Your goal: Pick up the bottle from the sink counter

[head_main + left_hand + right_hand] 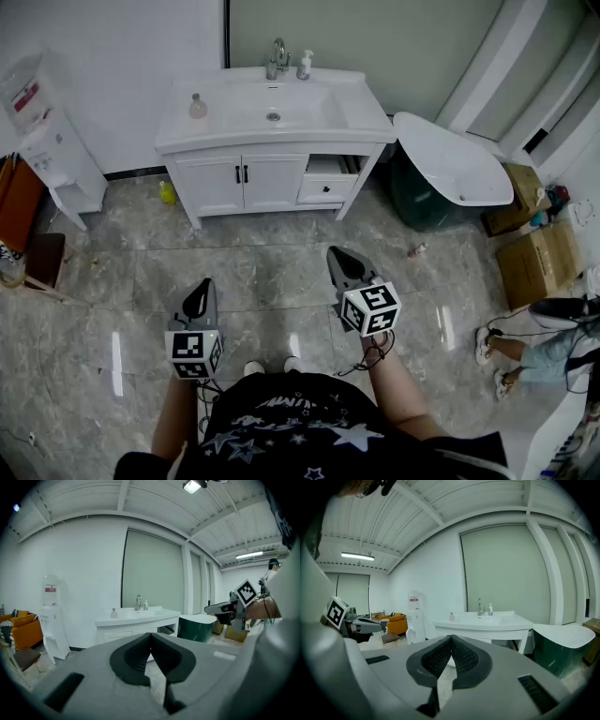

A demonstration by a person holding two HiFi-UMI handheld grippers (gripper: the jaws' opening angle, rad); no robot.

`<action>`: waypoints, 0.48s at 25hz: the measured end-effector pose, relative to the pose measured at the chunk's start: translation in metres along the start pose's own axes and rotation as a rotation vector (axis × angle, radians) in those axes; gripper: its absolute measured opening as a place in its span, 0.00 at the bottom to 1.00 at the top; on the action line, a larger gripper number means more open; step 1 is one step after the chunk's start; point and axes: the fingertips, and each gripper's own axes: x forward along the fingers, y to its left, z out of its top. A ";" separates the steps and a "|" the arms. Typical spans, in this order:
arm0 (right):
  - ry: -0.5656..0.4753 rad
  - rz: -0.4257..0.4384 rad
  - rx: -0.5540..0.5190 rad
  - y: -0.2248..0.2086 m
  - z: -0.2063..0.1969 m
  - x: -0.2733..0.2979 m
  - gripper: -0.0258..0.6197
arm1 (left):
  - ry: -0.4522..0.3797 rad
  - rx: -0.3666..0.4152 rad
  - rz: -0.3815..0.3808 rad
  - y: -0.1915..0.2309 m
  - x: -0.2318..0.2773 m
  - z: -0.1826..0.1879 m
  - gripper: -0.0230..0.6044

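A small pinkish bottle (198,106) stands upright on the left side of the white sink counter (366,117), far ahead of both grippers. It also shows small in the left gripper view as the bottle (113,613) and in the right gripper view as the bottle (451,616). A white pump bottle (305,66) stands beside the faucet (277,58) at the back. My left gripper (199,287) is shut with nothing in it, held over the floor. My right gripper (335,254) is shut and empty too, slightly further forward. In their own views, the left gripper (150,635) and right gripper (451,637) have their pads pressed together.
A water dispenser (47,131) stands at the left wall, with an orange sofa (14,202) beyond it. A white and green bathtub (450,169) sits right of the vanity, with cardboard boxes (539,262) nearby. A yellow bottle (167,193) lies on the floor. A person's legs (525,352) show at right.
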 end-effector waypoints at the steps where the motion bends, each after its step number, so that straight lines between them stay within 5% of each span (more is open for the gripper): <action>1: 0.005 0.001 -0.002 0.002 -0.001 0.001 0.04 | 0.004 -0.002 -0.001 0.001 0.000 -0.002 0.06; 12: 0.062 -0.016 0.001 0.025 -0.021 0.005 0.04 | 0.042 -0.050 -0.027 0.017 -0.009 -0.024 0.06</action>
